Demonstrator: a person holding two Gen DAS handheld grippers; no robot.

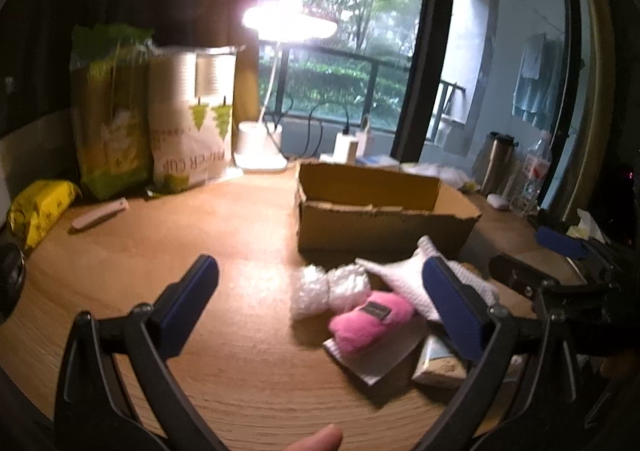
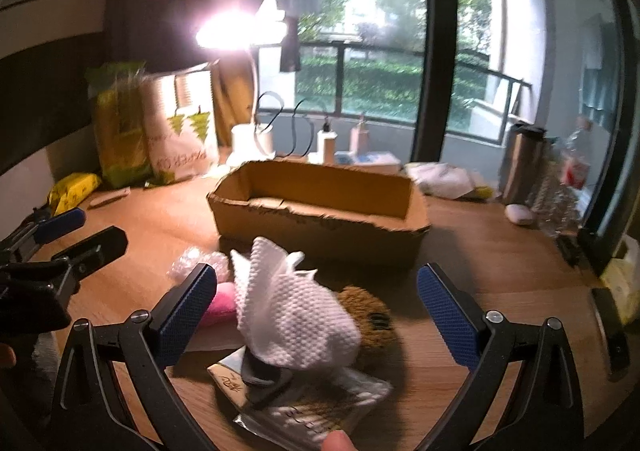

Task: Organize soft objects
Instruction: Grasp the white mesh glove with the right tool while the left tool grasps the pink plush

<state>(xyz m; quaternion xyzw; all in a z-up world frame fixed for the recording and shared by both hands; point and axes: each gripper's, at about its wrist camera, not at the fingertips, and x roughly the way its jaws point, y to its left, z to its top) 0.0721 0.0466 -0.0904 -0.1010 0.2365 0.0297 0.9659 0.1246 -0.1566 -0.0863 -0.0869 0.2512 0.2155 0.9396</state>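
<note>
An open cardboard box (image 1: 384,211) (image 2: 320,211) sits mid-table. In front of it lies a pile: a crumpled white textured cloth (image 2: 292,315) (image 1: 404,271), a pink plush (image 1: 372,323) (image 2: 220,303), two clear bubble-wrap balls (image 1: 328,289) (image 2: 196,261), a brown fuzzy toy (image 2: 368,311) and flat plastic packets (image 2: 304,403). My left gripper (image 1: 320,311) is open above the table, its right finger beside the pink plush. My right gripper (image 2: 316,311) is open, jaws either side of the white cloth, not touching it.
Green and white bags (image 1: 152,111) stand at the back left, with a yellow pack (image 1: 40,207) and a lit desk lamp (image 1: 260,147). A steel flask (image 2: 520,163) and plastic bottles (image 2: 568,179) stand at the back right. The window lies behind.
</note>
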